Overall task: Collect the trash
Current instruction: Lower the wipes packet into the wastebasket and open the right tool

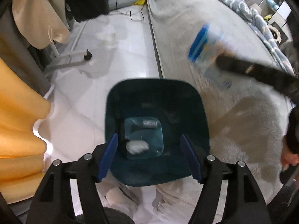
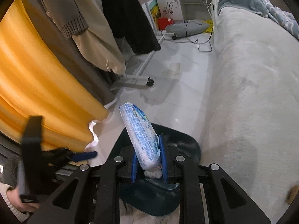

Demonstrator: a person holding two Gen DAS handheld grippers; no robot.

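A dark teal trash bin (image 1: 157, 100) stands on the white floor beside the bed; it also shows in the right wrist view (image 2: 186, 140). A crumpled white tissue (image 1: 137, 146) lies at its bottom. My left gripper (image 1: 149, 156) is open and empty, hovering over the bin's near rim. My right gripper (image 2: 148, 158) is shut on a blue and white plastic tissue packet (image 2: 139, 132) and holds it above the bin. In the left wrist view the packet (image 1: 207, 50) is blurred, up to the right of the bin over the bed's edge.
A bed with a grey fleece cover (image 1: 196, 28) runs along the right. An orange curtain (image 2: 37, 93) and hanging clothes (image 2: 89, 26) are on the left. A rack's wheeled foot (image 2: 138, 81) and cables (image 2: 203, 44) lie on the floor beyond.
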